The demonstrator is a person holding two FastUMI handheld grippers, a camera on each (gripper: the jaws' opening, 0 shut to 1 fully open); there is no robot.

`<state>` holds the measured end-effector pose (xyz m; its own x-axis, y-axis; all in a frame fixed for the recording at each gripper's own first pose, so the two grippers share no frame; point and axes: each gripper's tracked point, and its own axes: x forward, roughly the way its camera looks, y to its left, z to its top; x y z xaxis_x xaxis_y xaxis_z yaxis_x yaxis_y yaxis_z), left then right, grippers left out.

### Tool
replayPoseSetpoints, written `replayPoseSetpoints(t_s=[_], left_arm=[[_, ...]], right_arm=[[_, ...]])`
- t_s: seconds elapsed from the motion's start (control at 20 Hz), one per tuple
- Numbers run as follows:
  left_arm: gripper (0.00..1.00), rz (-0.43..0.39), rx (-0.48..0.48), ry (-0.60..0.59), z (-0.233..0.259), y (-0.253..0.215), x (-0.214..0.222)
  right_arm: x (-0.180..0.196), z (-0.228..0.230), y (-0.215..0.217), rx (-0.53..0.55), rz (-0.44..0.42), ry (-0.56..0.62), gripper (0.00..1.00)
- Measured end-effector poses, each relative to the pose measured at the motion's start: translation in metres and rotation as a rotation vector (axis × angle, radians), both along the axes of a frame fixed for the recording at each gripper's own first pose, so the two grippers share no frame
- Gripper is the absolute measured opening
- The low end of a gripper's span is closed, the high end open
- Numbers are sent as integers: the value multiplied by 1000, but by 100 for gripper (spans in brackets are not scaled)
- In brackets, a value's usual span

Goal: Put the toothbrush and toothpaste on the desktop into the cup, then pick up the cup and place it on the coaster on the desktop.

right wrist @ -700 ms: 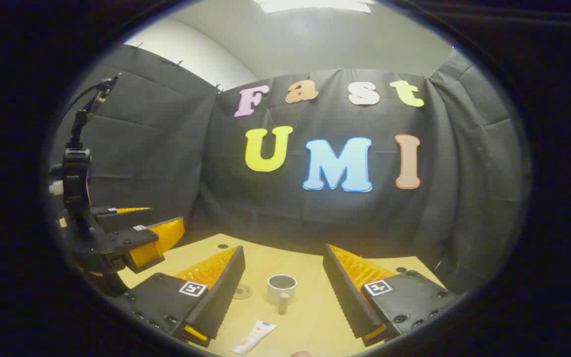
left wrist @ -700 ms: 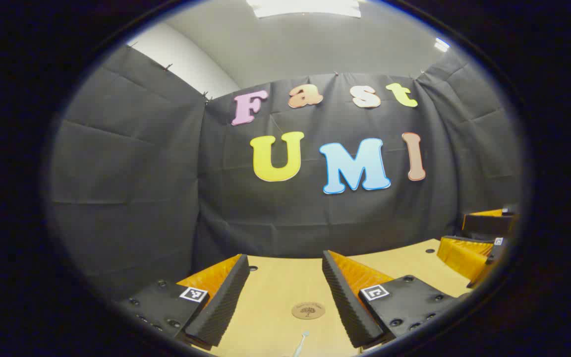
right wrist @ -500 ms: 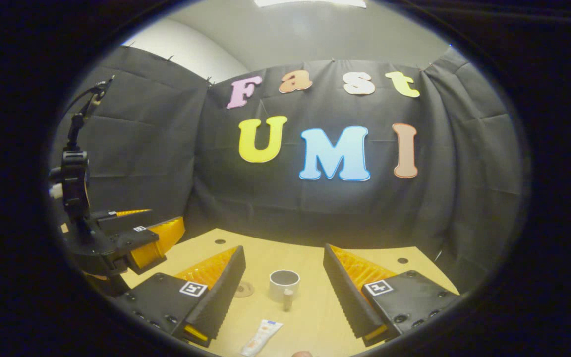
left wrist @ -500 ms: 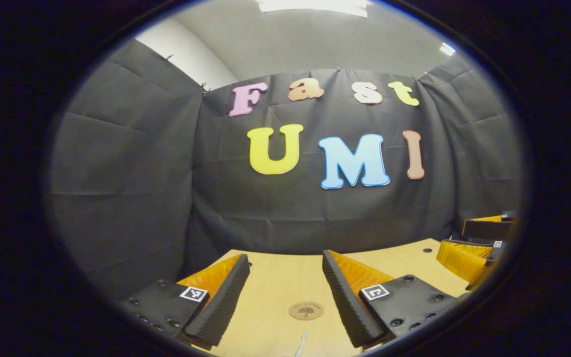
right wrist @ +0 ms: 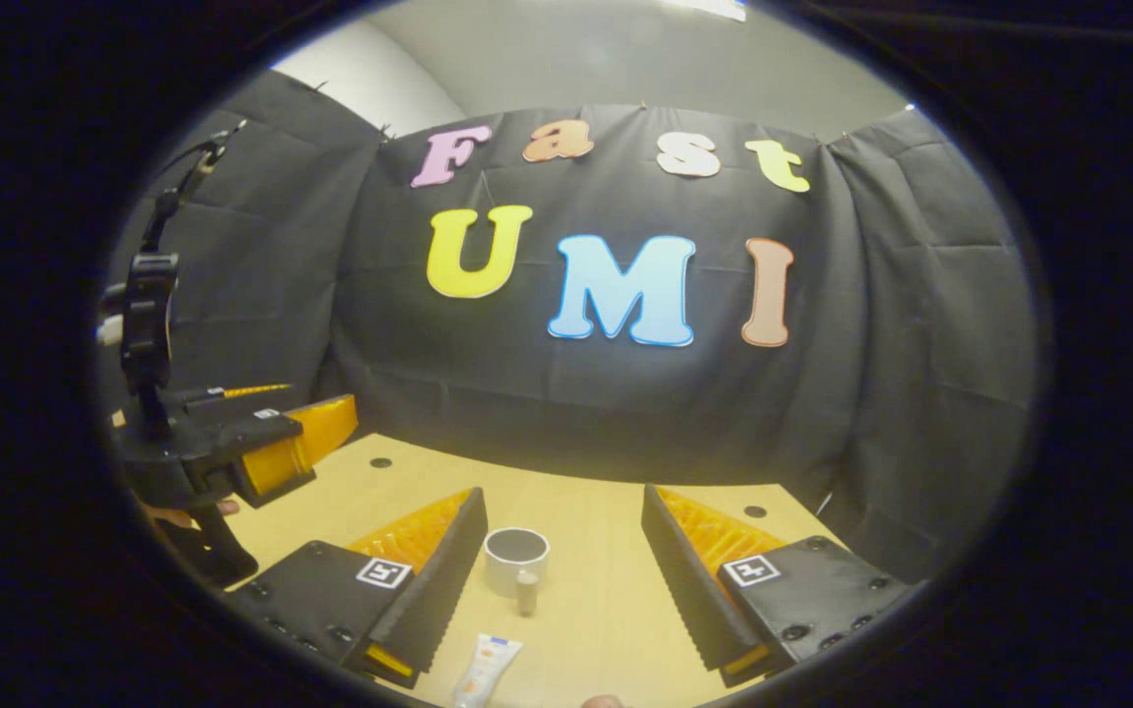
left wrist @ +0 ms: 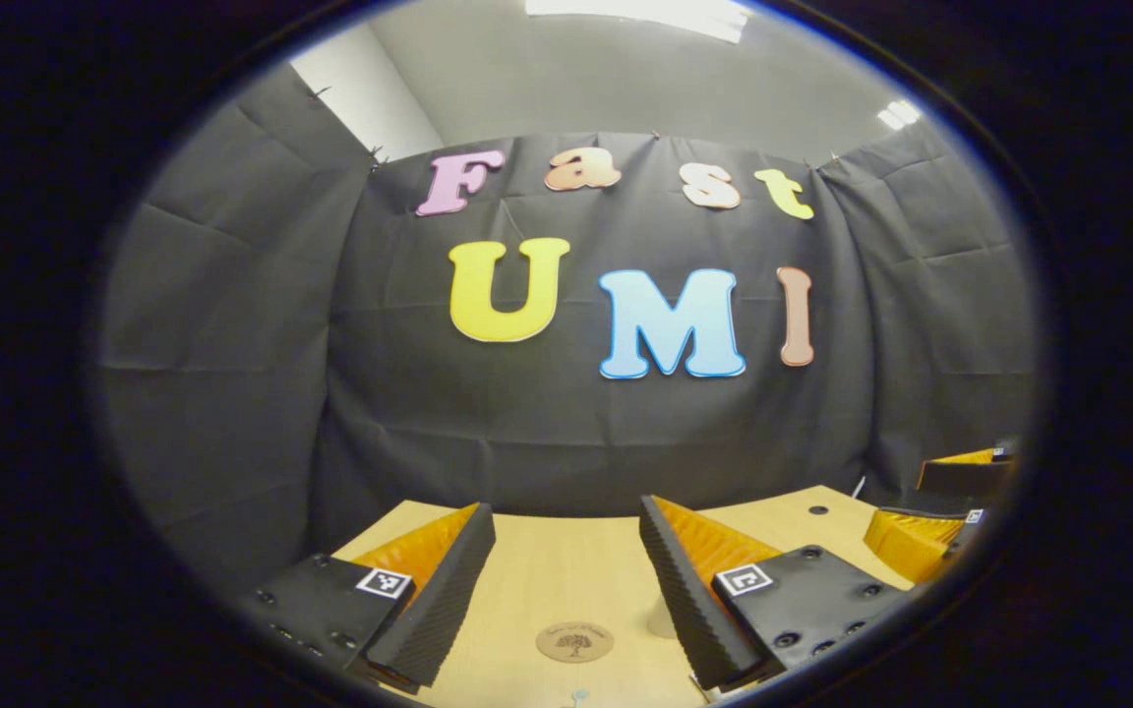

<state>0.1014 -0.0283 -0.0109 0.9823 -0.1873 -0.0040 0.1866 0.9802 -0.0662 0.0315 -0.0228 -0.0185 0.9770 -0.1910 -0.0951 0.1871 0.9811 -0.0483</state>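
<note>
My left gripper (left wrist: pixel 565 508) is open above the wooden desktop (left wrist: pixel 552 565). A round brown coaster (left wrist: pixel 574 641) lies between its fingers, and just the tip of the toothbrush (left wrist: pixel 577 697) shows at the bottom edge. My right gripper (right wrist: pixel 562 497) is also open and holds nothing. Ahead of it, near its left finger, stands the grey cup (right wrist: pixel 515 557) with its handle (right wrist: pixel 526 593) turned toward me. The toothpaste tube (right wrist: pixel 486 669) lies flat in front of the cup, close to the bottom edge.
In the right gripper view the left gripper (right wrist: pixel 316 401) hovers at the far left, a hand (right wrist: pixel 183 511) under it. In the left gripper view the right gripper (left wrist: pixel 896 492) sits at the right edge. Black cloth walls close off the desktop's back and sides.
Both views have swung a little to the right. The coaster has slid down and left in the left gripper view, and the cup and tube have drifted left in the right gripper view. Both grippers stay open.
</note>
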Motion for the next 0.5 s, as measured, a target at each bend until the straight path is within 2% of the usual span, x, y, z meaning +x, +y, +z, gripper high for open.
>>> replayPoseSetpoints(t_s=[0.25, 0.3, 0.35, 0.4, 0.5], left_arm=[[96, 3, 3, 35, -11, -7, 2], [94, 2, 11, 36, -12, -7, 1], [96, 1, 15, 37, -13, -8, 1], [94, 1, 12, 38, -13, -8, -1], [94, -2, 7, 38, -13, -10, -3]], right_arm=[[8, -17, 1, 10, 14, 57, 99], [9, -18, 0, 11, 10, 63, 100], [10, -19, 1, 12, 12, 66, 100], [11, -19, 3, 12, 16, 72, 100], [12, -24, 5, 12, 24, 90, 99]])
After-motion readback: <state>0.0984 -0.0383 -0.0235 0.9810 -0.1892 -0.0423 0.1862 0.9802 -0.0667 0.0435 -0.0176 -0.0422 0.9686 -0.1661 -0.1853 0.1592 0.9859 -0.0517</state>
